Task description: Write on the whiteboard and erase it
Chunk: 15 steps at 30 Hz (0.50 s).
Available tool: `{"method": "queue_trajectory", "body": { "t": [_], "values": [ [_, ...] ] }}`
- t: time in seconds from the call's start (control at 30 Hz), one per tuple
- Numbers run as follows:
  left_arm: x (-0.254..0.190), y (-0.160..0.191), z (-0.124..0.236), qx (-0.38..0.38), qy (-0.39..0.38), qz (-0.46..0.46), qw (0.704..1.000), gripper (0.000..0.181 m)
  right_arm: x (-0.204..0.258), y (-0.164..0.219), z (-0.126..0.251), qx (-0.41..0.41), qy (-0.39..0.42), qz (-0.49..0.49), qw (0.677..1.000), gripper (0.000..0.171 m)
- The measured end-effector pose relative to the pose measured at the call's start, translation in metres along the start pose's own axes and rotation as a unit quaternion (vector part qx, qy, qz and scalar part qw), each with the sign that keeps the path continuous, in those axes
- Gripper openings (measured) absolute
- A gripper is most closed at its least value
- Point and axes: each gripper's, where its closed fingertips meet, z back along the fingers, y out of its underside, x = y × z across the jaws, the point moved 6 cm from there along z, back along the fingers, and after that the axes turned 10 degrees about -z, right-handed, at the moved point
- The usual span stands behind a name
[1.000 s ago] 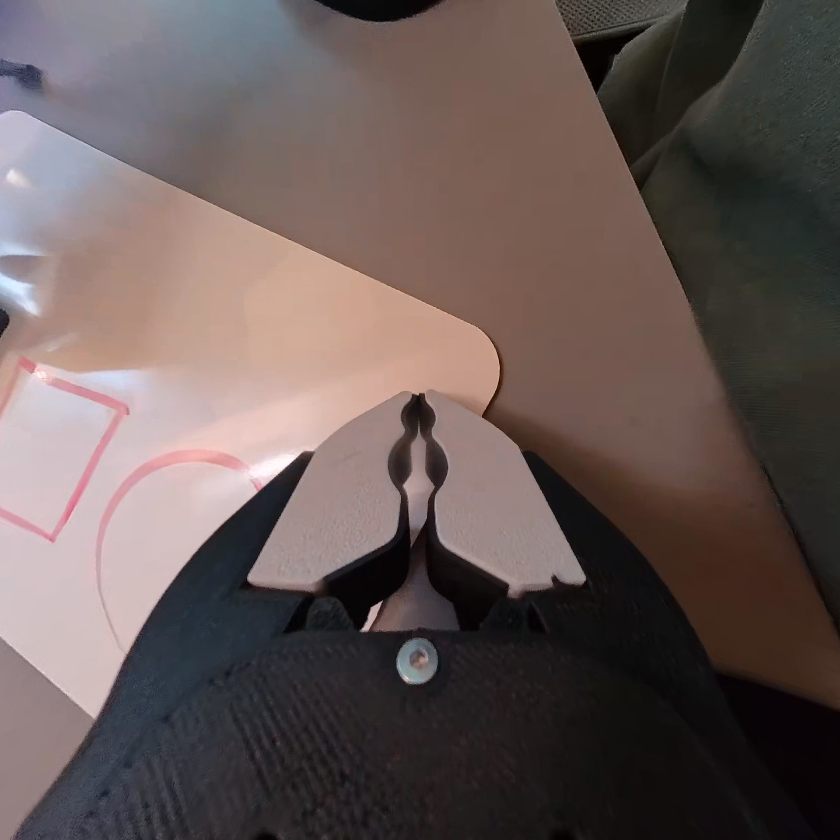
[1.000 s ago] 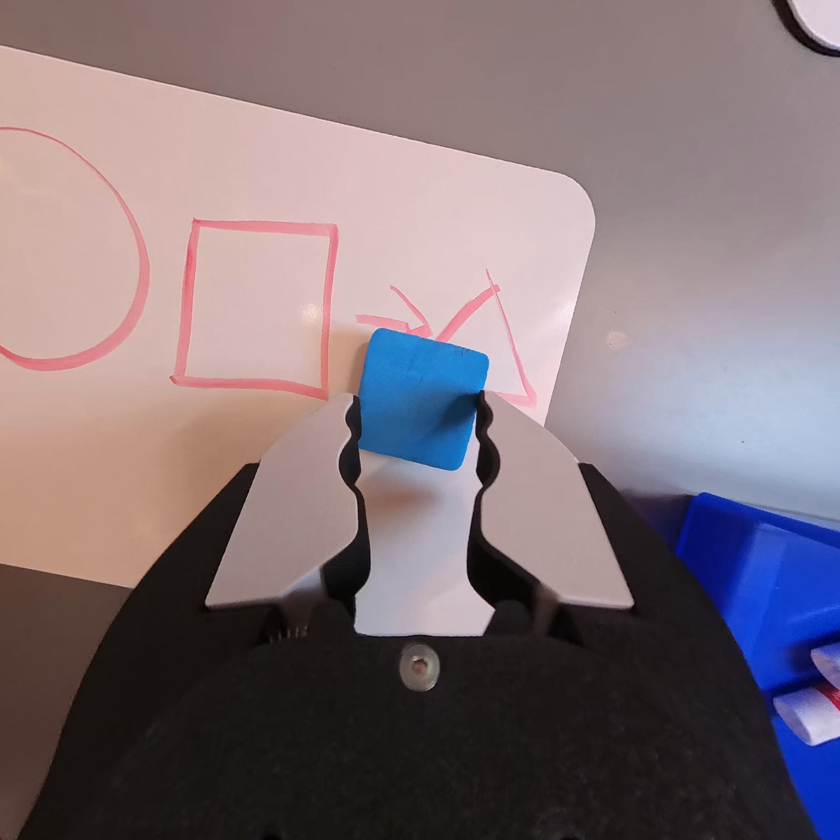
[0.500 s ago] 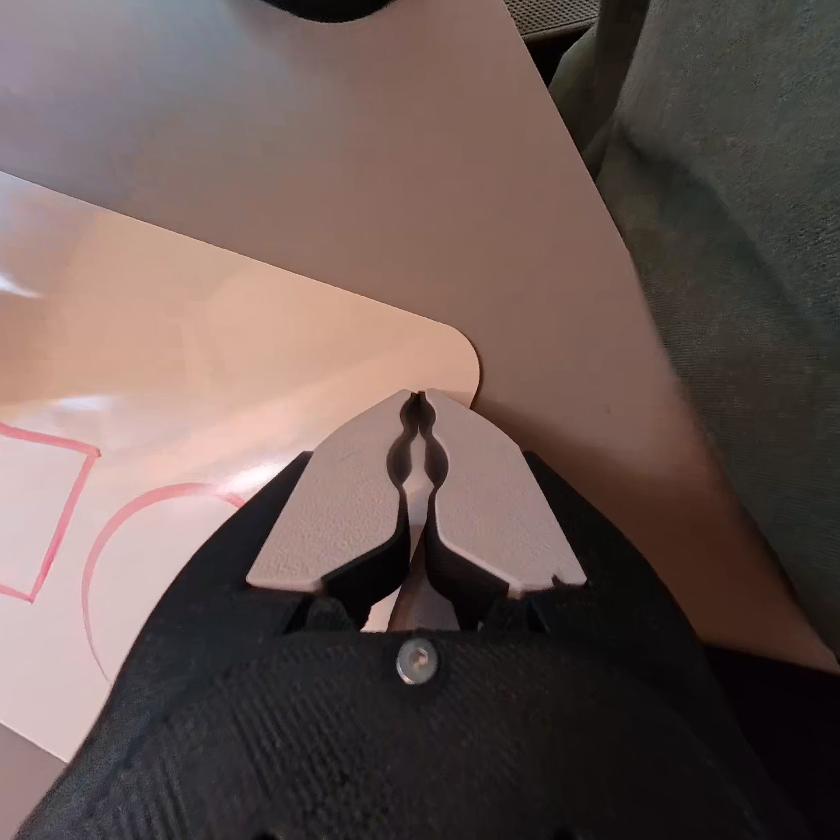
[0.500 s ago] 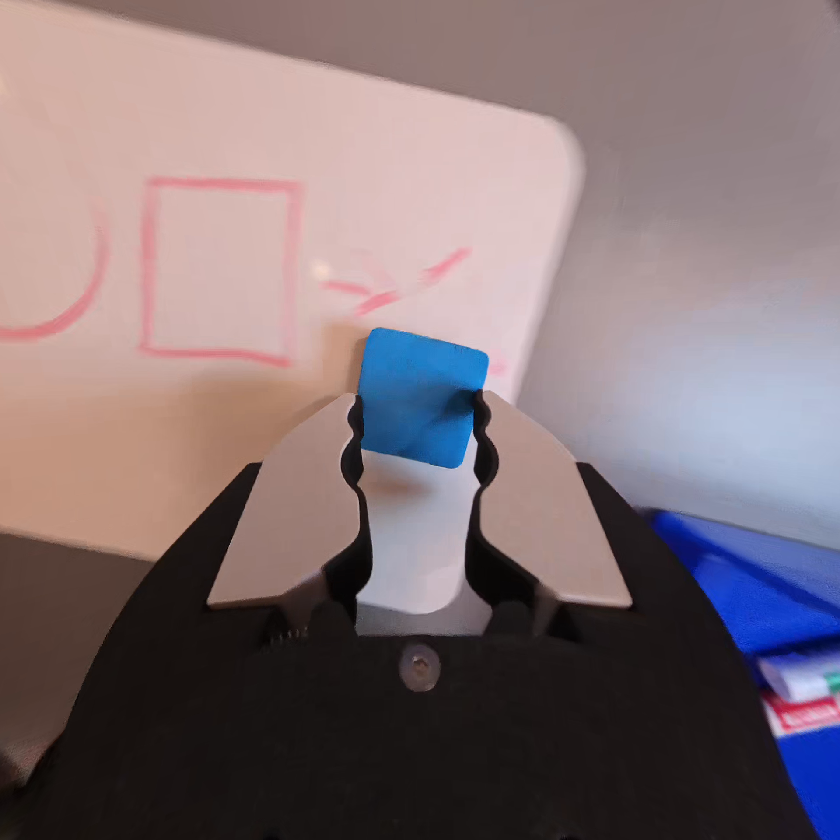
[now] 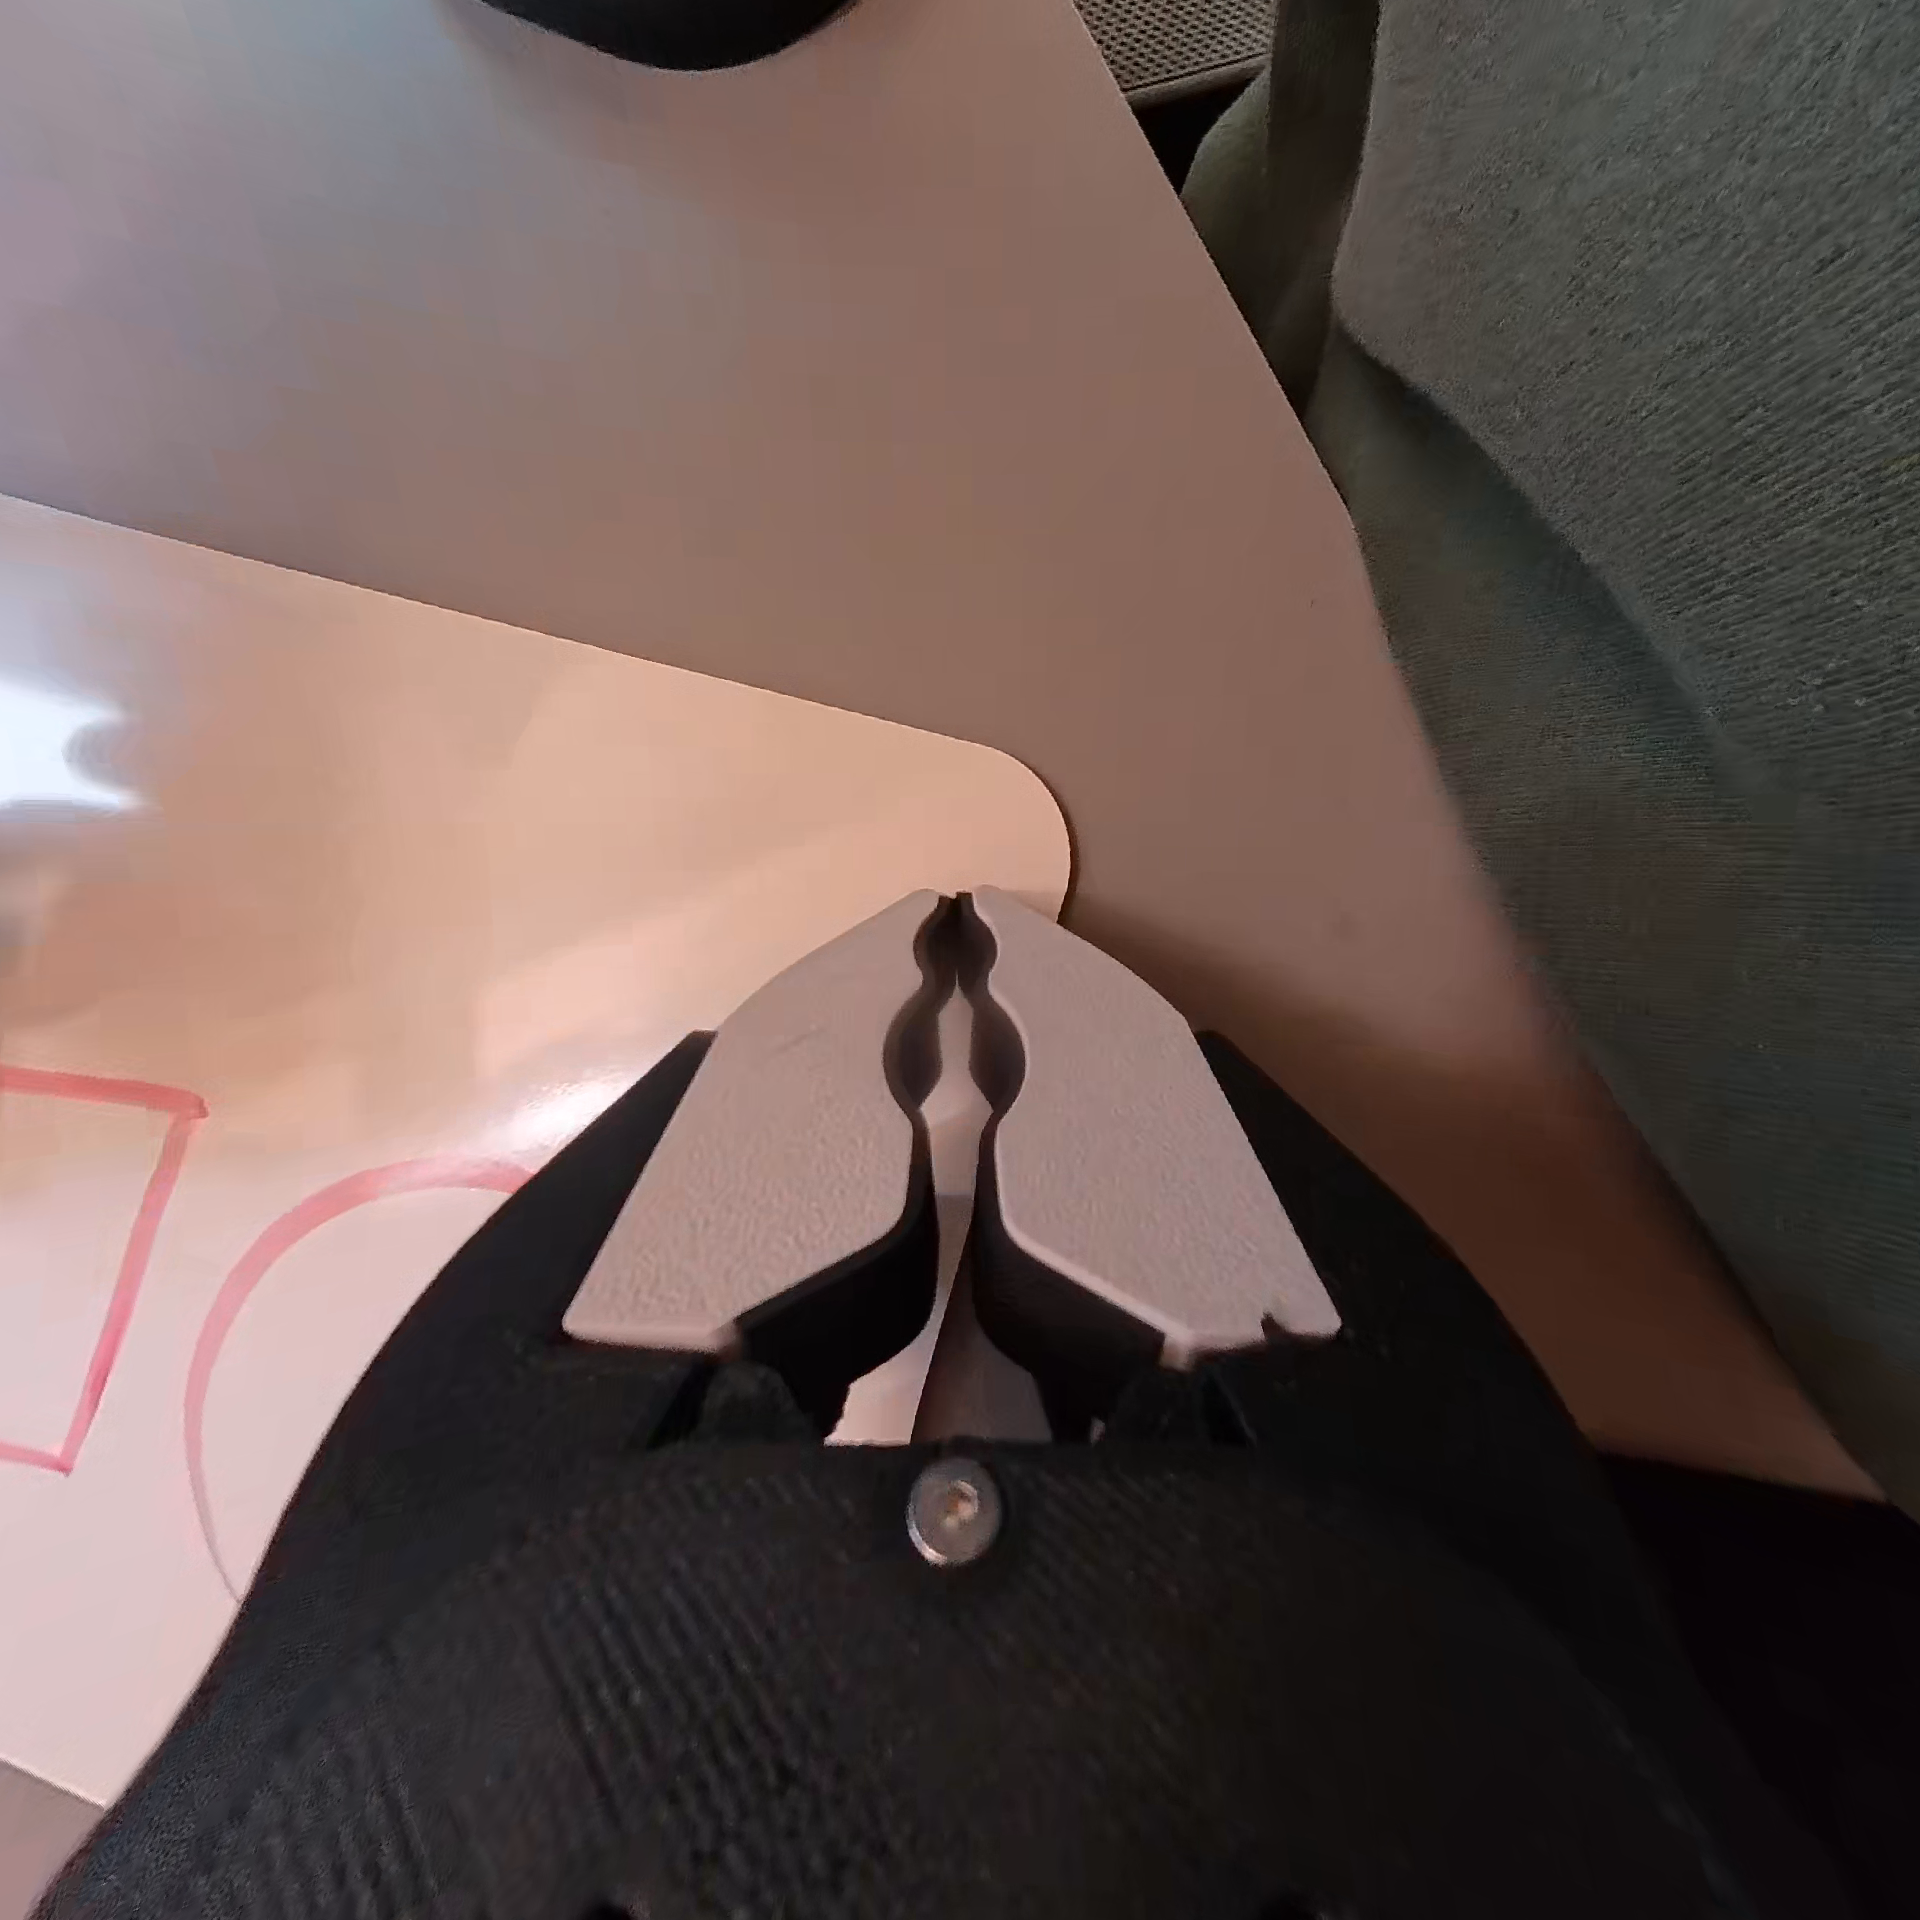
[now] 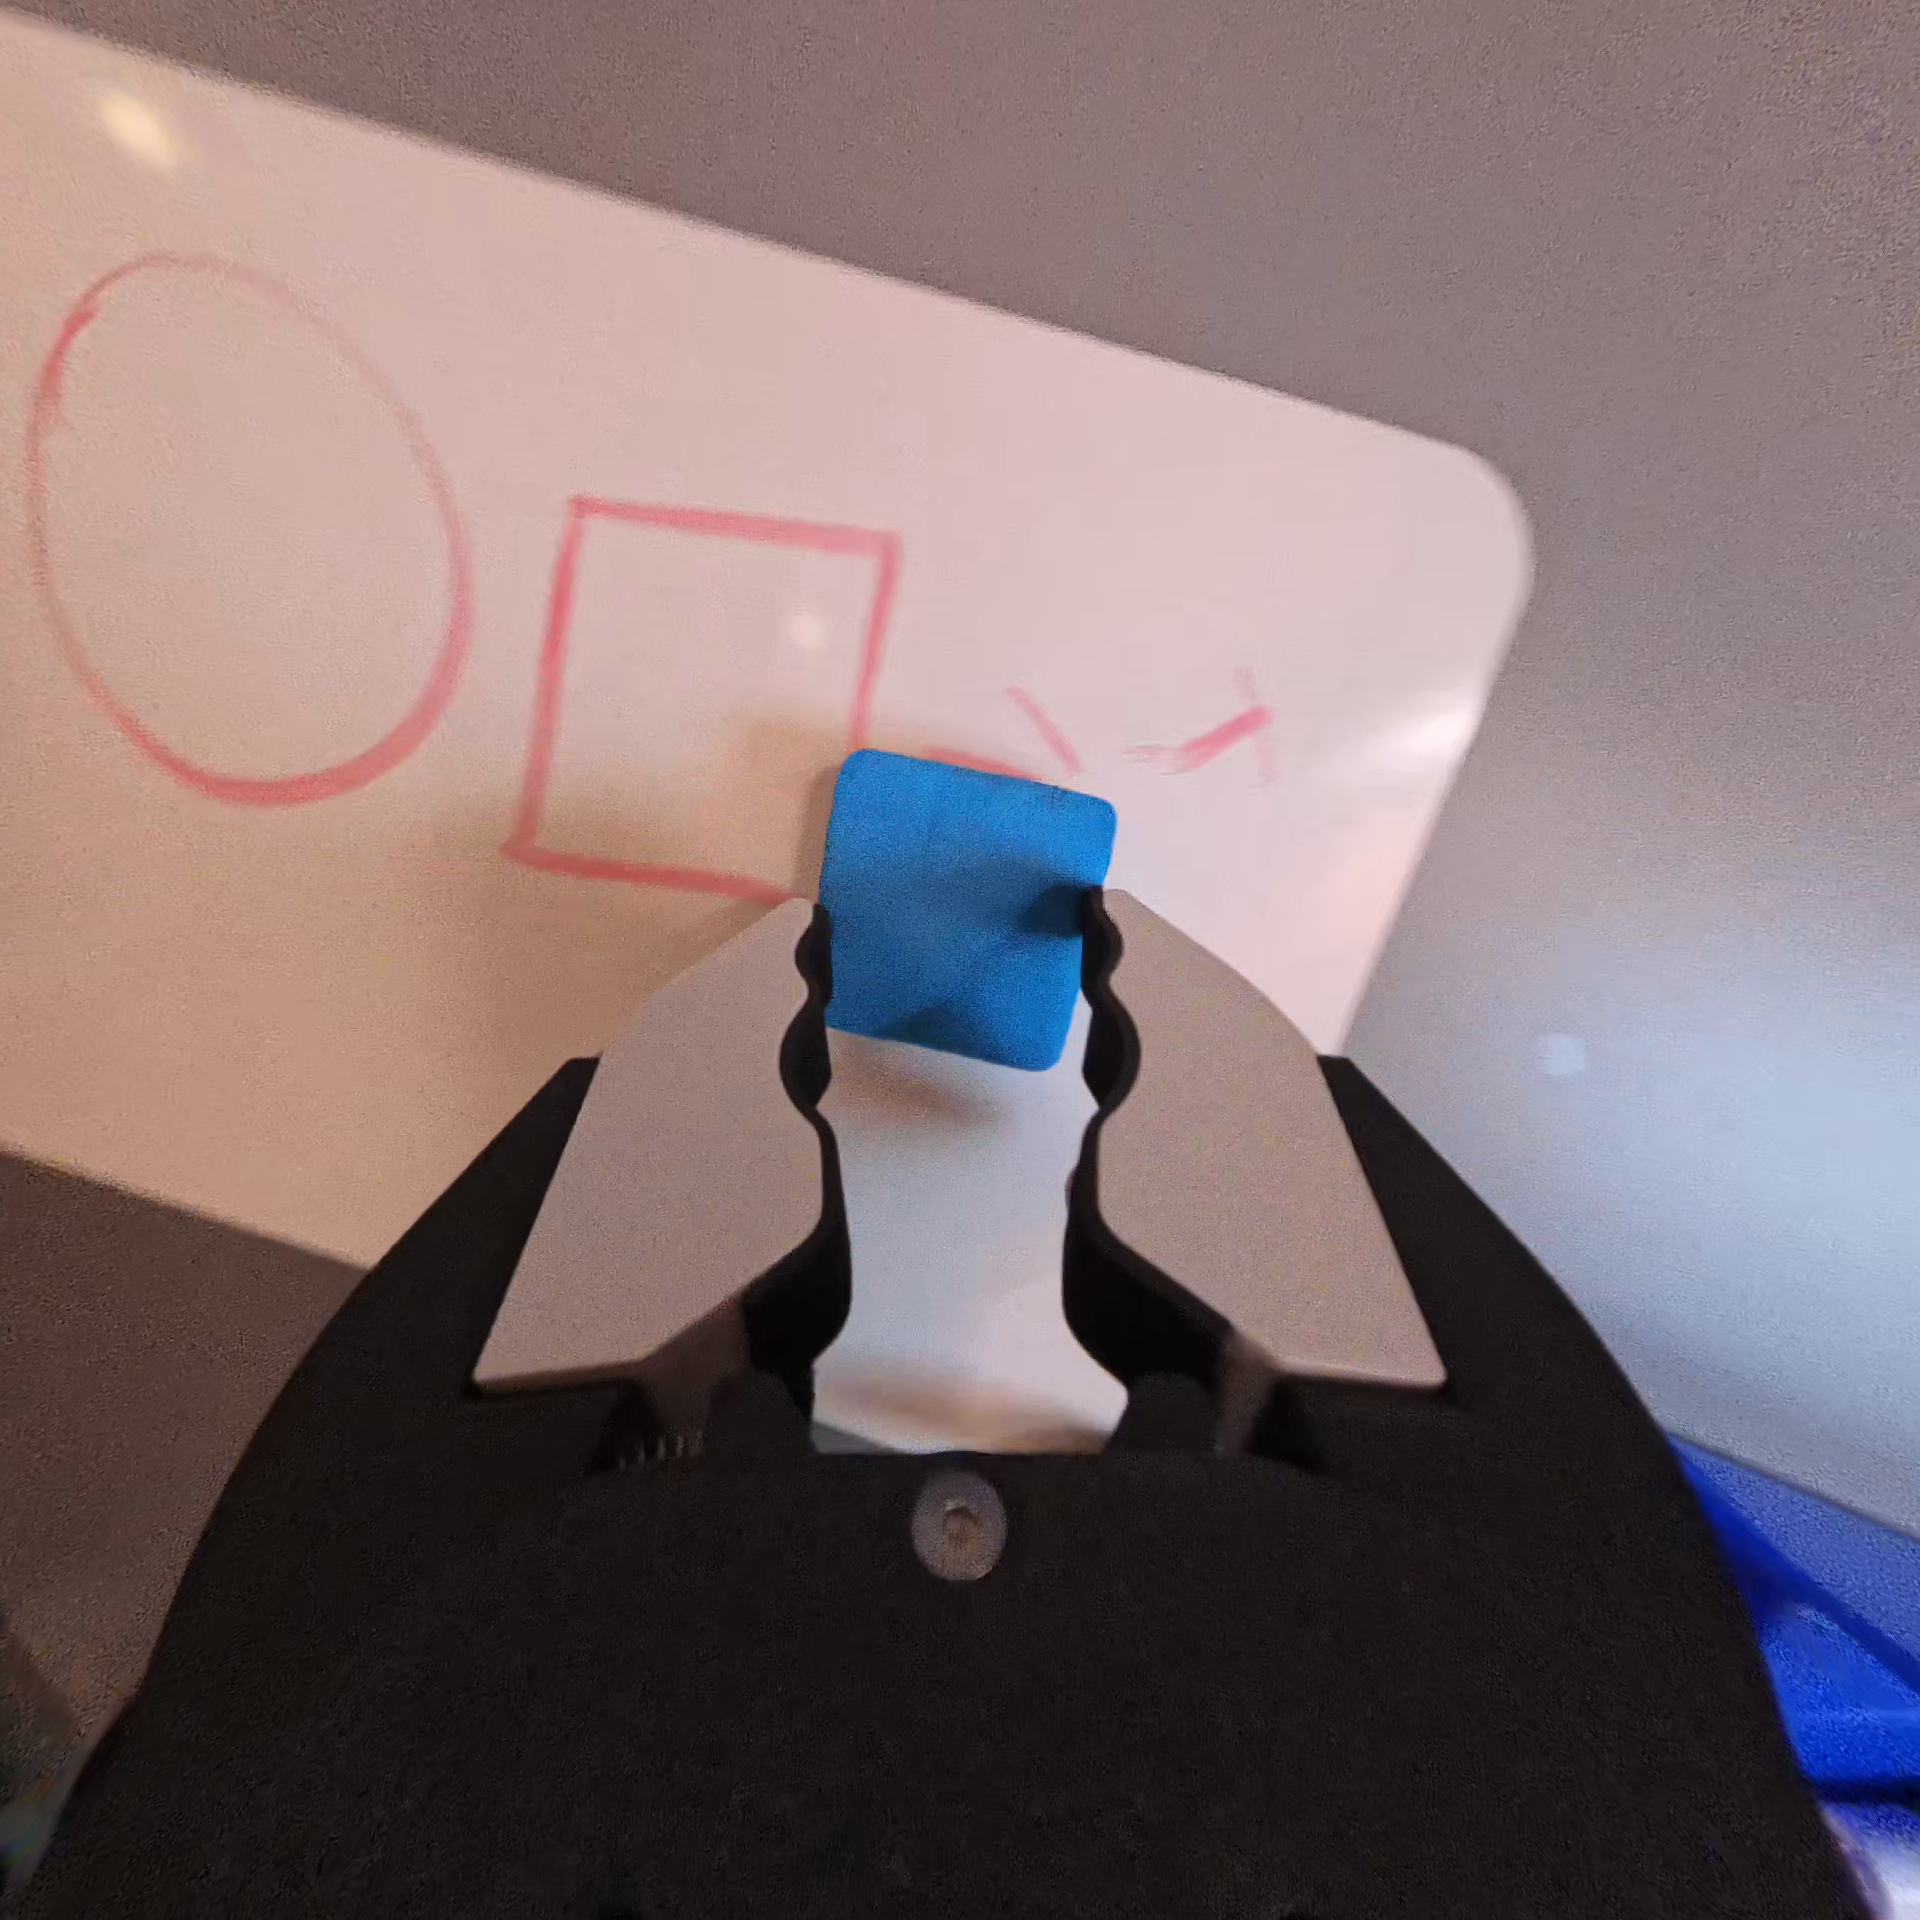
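Observation:
A white whiteboard (image 6: 1039, 499) lies flat on the table. On it are a red circle (image 6: 239, 530), a red square (image 6: 717, 696) and smeared remains of a red triangle (image 6: 1205, 743). My right gripper (image 6: 951, 909) is shut on a blue square eraser (image 6: 961, 904), held against the board just right of the square. In the left wrist view the whiteboard (image 5: 520, 831) shows with part of the square (image 5: 114, 1257) and circle (image 5: 353, 1216). My left gripper (image 5: 958, 902) is shut and empty, its tips over the board's rounded corner.
The grey table (image 5: 727, 364) ends at an edge (image 5: 1309, 488) near a person's green clothing (image 5: 1662, 520). A blue bin (image 6: 1808, 1621) sits at the right gripper's lower right. A dark object (image 5: 644, 26) lies at the table's far side. Tip to tip, the grippers are about 25 cm apart.
The right gripper has swept the eraser across the triangle, wiping most of it away, and now sits nearer the square. The left gripper stayed shut at the board's corner, shifting slightly.

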Motion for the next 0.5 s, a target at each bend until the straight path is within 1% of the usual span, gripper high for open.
{"method": "queue_trajectory", "body": {
  "t": [0.03, 0.07, 0.1, 0.13, 0.17, 0.2, 0.23, 0.27, 0.33, 0.37, 0.4, 0.43, 0.5],
  "values": [
    [0.0, 0.0, 0.0, 0.001, 0.0, 0.0, 1.0, 0.0, 0.01, 0.007, 0.002, 0.019, -0.013, 0.019, 1.0, 0.047],
    [0.0, 0.0, 0.0, 0.002, 0.0, -0.001, 1.0, 0.0, 0.006, 0.012, 0.005, 0.027, -0.014, 0.009, 0.999, 0.047],
    [0.0, 0.0, 0.0, 0.002, -0.001, -0.003, 1.0, 0.0, -0.012, 0.013, 0.009, 0.027, 0.0, -0.03, 0.999, 0.047],
    [0.0, 0.0, 0.0, 0.002, -0.001, -0.004, 1.0, 0.0, -0.037, 0.01, 0.012, 0.019, 0.034, -0.062, 0.997, 0.046],
    [0.0, 0.0, 0.0, 0.002, -0.001, -0.006, 1.0, 0.0, -0.056, 0.002, 0.011, 0.004, 0.054, -0.08, 0.995, 0.046],
    [0.0, 0.0, 0.0, 0.001, -0.001, -0.005, 1.0, 0.0, -0.06, -0.01, 0.007, -0.012, 0.05, -0.091, 0.994, 0.046],
    [0.0, 0.0, 0.0, 0.0, 0.0, -0.005, 1.0, 0.0, -0.049, -0.022, -0.001, -0.025, 0.04, -0.07, 0.996, 0.046],
    [-0.001, -0.001, 0.0, -0.002, 0.004, -0.005, 1.0, 0.001, -0.025, -0.029, -0.008, -0.025, 0.02, -0.025, 0.999, 0.047],
    [-0.002, -0.001, -0.001, -0.002, 0.004, -0.007, 1.0, 0.001, 0.027, -0.023, -0.013, 0.023, -0.029, 0.059, 0.998, 0.047],
    [-0.002, -0.001, -0.001, -0.001, 0.004, -0.008, 1.0, 0.001, 0.039, -0.014, -0.011, 0.047, -0.036, 0.089, 0.994, 0.046],
    [-0.002, -0.001, -0.001, 0.0, 0.004, -0.008, 1.0, 0.0, 0.037, -0.009, -0.008, 0.061, -0.036, 0.09, 0.993, 0.046],
    [-0.002, -0.001, -0.001, 0.0, 0.004, -0.009, 1.0, 0.0, 0.023, -0.01, -0.005, 0.07, -0.035, 0.057, 0.995, 0.046],
    [-0.002, -0.002, -0.001, 0.001, 0.005, -0.012, 1.0, 0.0, -0.03, -0.029, -0.004, 0.046, 0.037, -0.004, 0.998, 0.046]
  ]
}}
